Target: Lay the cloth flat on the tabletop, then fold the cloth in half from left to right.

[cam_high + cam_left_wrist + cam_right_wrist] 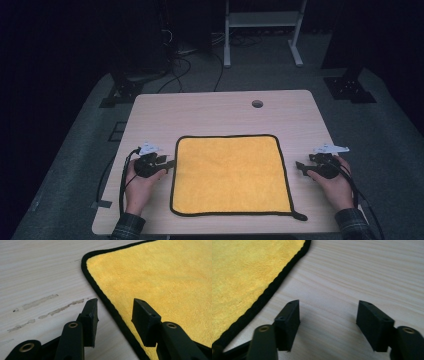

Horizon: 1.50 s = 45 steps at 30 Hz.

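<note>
A yellow cloth (230, 172) with a black hem lies flat in the middle of the light wood table (210, 110). My left gripper (169, 163) rests at the cloth's left edge, open; in the left gripper view the black hem (110, 306) runs between the two jaws of the left gripper (115, 308), with no pad pressing on it. My right gripper (300, 167) hovers just off the cloth's right edge, open over bare wood. In the right gripper view, the cloth (244, 270) lies to the left of the right gripper (328, 311).
A round cable hole (257, 104) sits near the table's far edge. Smudge marks (42, 306) streak the wood left of the cloth. Beyond the table stand a white frame (262, 30) and dark stands with cables on a grey floor.
</note>
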Motion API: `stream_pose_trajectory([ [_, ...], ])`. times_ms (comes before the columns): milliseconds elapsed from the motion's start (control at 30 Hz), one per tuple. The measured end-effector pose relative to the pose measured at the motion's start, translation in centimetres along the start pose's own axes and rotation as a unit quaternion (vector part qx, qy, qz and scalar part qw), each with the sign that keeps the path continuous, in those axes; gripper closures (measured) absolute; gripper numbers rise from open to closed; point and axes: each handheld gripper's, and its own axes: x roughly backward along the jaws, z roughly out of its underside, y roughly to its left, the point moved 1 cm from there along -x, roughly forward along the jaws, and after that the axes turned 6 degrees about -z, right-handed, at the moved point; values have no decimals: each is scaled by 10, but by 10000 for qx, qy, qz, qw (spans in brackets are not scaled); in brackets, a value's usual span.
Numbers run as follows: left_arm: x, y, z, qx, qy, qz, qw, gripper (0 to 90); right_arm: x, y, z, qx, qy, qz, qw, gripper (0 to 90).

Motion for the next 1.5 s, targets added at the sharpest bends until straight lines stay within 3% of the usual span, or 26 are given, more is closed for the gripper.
stream_pose_trajectory([
  [267,-10,-6,6,-22,191,32,9998,572,-3,1,1,65,38,-80,9999,169],
  [533,-22,-11,11,-102,348,-4,9993,566,-3,1,1,68,41,-89,9999,165],
  [667,-23,-12,12,-269,285,-139,9991,592,-3,1,1,73,42,-92,9999,165],
  [833,-23,-17,14,-242,220,-224,9992,658,-3,1,1,77,48,-100,9999,160],
  [1133,-22,-23,17,45,148,-210,9997,838,-3,1,0,81,49,-106,9999,160],
  [1333,-22,-22,16,148,185,-136,9996,867,-4,1,0,102,49,-118,9999,159],
  [1400,-21,-20,14,222,214,-14,9995,870,-4,1,0,101,49,-118,9999,159],
  [1500,-16,-17,11,371,12,188,9991,871,-4,1,0,105,50,-124,9999,159],
])
